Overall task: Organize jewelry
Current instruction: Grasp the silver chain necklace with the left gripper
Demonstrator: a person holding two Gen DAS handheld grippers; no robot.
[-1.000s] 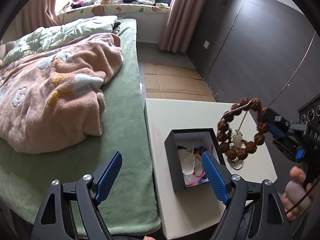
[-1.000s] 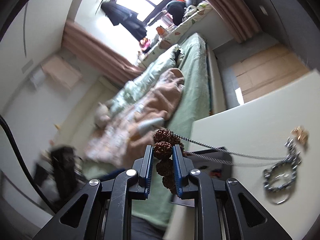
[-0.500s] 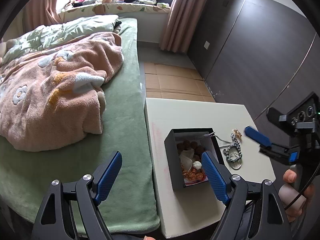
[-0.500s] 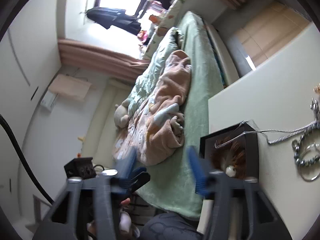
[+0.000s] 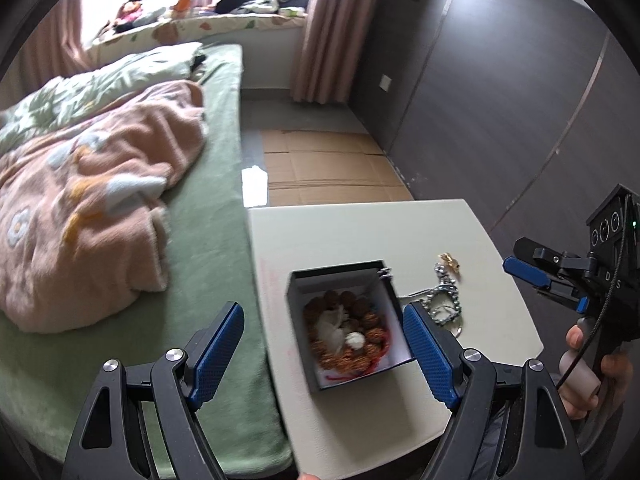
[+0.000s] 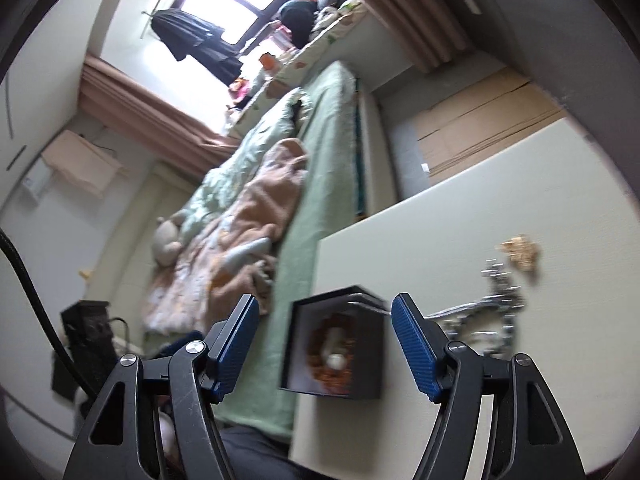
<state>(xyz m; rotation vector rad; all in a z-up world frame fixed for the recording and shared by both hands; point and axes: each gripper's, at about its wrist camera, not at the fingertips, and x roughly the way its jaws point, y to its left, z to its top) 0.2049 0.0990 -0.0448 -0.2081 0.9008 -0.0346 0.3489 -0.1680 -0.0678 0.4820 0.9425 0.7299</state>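
Note:
A black jewelry box [image 5: 297, 320] with a white lining sits on the cream table [image 5: 360, 232]. A brown bead bracelet [image 5: 352, 308] lies inside it with a white piece and orange-red jewelry. A silver chain [image 5: 444, 304] and a small gold piece [image 5: 450, 261] lie on the table right of the box; part of the chain hangs over the box rim. My left gripper [image 5: 322, 348] is open and empty, hovering near the box. My right gripper [image 6: 324, 346] is open and empty, facing the box [image 6: 372, 354]; it also shows at the right of the left wrist view [image 5: 540, 280].
A bed with a green sheet [image 5: 208, 216] and a pink blanket [image 5: 92, 200] runs along the table's left edge. A dark wardrobe wall [image 5: 500, 92] stands to the right. Cardboard [image 5: 328, 172] covers the floor beyond the table.
My right gripper held the bead bracelet above the box, then opened. The bracelet now lies in the box, and the right gripper has drawn back to the right.

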